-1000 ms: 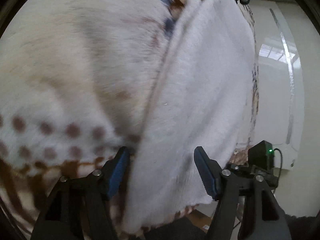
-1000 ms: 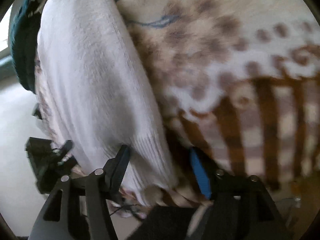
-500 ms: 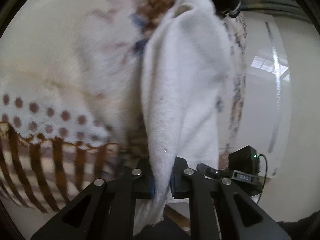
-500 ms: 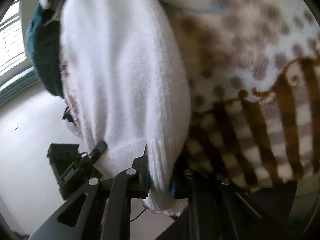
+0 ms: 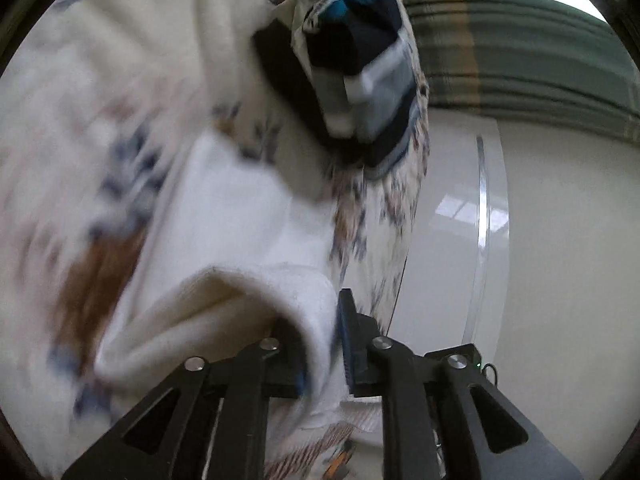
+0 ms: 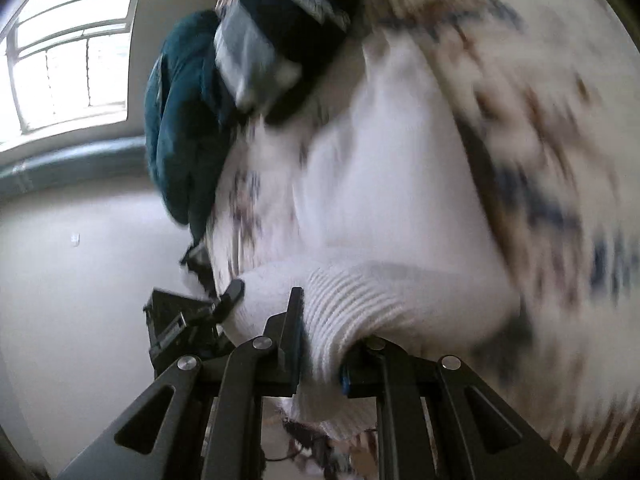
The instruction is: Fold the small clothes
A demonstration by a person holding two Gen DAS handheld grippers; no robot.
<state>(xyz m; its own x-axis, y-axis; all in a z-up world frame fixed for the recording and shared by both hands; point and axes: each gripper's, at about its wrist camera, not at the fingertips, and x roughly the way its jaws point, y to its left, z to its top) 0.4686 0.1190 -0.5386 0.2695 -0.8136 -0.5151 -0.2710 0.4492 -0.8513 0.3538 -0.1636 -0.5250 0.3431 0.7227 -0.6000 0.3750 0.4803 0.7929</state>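
A small white knitted garment (image 5: 240,220) lies on a patterned cream cover, its near edge lifted and curled over. My left gripper (image 5: 320,344) pinches that edge at one corner; white cloth fills the gap between its jaws, which are easing open a little. In the right wrist view the same white garment (image 6: 380,180) shows its ribbed hem (image 6: 348,300), and my right gripper (image 6: 322,340) is shut on that hem. Both views are blurred by motion.
A folded dark and blue striped garment (image 5: 360,72) sits beyond the white one, with a teal garment (image 6: 180,120) beside it. The cover (image 5: 80,120) has blue and brown prints. Pale floor (image 5: 560,280), a black device (image 6: 176,320) and a window (image 6: 68,52) lie off the edge.
Both grippers went from open to shut on the white garment's near edge, then lifted and carried it forward. The striped folded garment has come into view.
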